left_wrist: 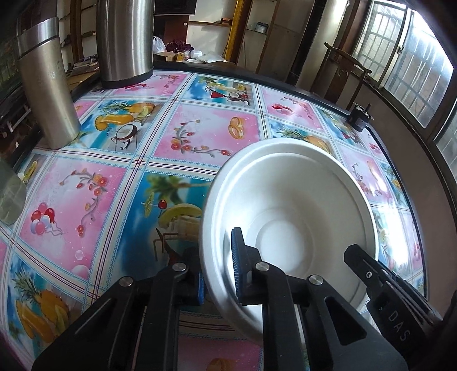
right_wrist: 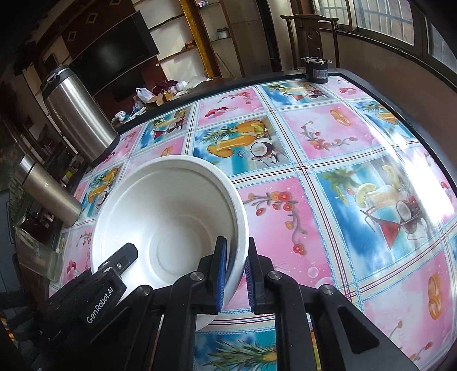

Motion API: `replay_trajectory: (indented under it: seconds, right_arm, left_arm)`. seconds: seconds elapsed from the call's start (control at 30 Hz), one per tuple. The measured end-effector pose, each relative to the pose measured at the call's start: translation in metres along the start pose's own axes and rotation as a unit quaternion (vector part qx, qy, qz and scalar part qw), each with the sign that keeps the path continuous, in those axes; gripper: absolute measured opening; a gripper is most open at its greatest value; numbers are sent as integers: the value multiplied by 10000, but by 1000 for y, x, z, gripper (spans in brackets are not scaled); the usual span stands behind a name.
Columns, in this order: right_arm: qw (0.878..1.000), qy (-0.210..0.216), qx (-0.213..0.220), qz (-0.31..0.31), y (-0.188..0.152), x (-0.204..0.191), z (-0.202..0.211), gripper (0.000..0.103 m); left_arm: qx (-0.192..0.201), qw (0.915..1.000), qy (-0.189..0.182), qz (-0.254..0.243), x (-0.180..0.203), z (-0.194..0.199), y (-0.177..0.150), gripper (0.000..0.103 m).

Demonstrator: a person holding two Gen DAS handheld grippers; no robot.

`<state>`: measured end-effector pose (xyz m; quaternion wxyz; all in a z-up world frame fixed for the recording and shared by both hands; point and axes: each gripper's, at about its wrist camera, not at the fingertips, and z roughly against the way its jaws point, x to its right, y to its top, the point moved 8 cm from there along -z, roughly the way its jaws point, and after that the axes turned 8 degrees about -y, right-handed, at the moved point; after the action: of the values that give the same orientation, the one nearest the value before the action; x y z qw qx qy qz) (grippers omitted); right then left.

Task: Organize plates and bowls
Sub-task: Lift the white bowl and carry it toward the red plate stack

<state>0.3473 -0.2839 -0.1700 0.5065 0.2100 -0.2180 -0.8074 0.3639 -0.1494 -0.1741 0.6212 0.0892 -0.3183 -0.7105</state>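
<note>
Where windows [right_wrist: 400,22] glow, a fruit-print tablecloth [left_wrist: 194,134] shines.

White bowl [left_wrist: 288,211] tilted, blurred at its near edge, over the table [left_wrist: 114,177] with its fruit-and-flower cloth. Left gripper [left_wrist: 218,274] clamps the bowl's near-left rim: one blue-padded finger inside, the other outside. Right gripper [left_wrist: 380,282] touches the bowl's right rim; its grip unclear. Two steel tumblers [left_wrist: 125,37] stand far left, a small black cylinder [left_wrist: 359,120] at the far right edge.
</note>
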Motion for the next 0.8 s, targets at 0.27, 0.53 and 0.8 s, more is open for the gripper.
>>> replay_trajectory:
  seconds: [0.27, 0.53, 0.8]
  right_arm:
    - [9998, 112, -86, -131, 0, 3, -3, 13]
    - [9998, 112, -82, -145, 0, 4, -3, 12]
    - [9996, 146, -115, -192, -1, 6, -2, 12]
  left_arm:
    - [52, 9999, -51, -71, 2, 4, 2, 11]
    - [108, 9998, -8, -148, 4, 7, 3, 11]
    - [176, 9995, 76, -260, 8, 10, 4, 11]
